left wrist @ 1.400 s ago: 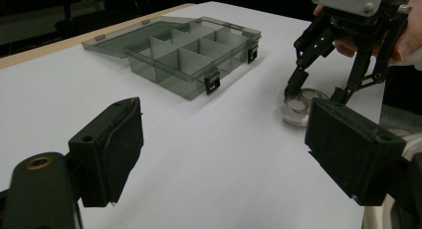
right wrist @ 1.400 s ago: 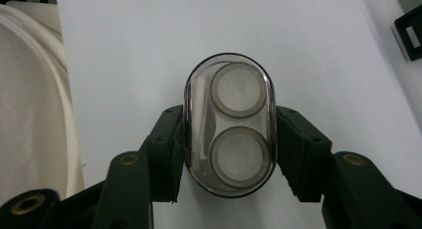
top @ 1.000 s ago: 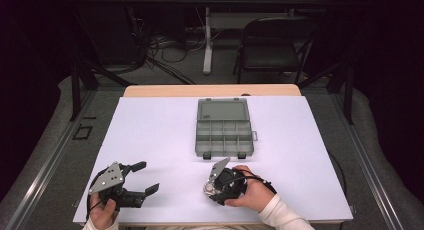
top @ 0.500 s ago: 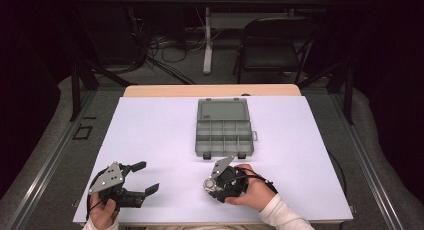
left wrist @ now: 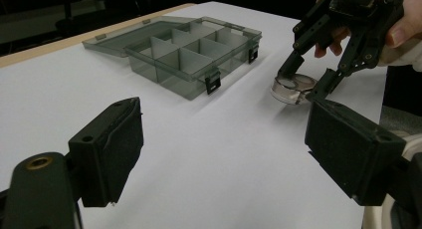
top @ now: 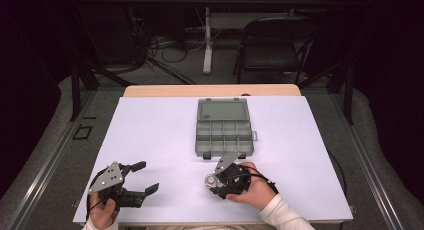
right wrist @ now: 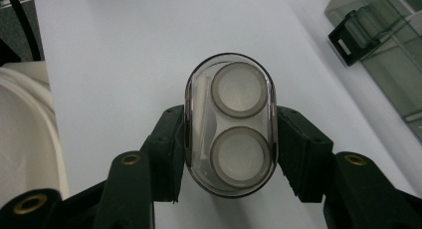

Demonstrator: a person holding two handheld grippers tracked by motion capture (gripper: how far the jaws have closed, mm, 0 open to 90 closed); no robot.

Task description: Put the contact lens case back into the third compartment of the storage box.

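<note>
A small clear oval case (right wrist: 230, 124) with two white round pieces inside lies on the white table top. My right gripper (right wrist: 230, 154) is shut on it, one pad pressing each long side; in the high view the right gripper (top: 216, 182) holds the oval case (top: 212, 180) just in front of the grey compartment box (top: 223, 131), whose lid lies open and flat. From the left gripper view the oval case (left wrist: 293, 87) sits low on the table between the right gripper's jaws. My left gripper (top: 144, 178) rests at the near left, jaws wide apart with nothing between them.
The compartment box (left wrist: 191, 55) has several dividers and two black latches on its near wall. The white sheet (top: 150, 135) covers a wooden table; its near edge runs close under both hands. A black chair (top: 272, 45) and cables stand beyond the far edge.
My right gripper has tilted and shifted slightly with the oval case in it. The left gripper has not moved.
</note>
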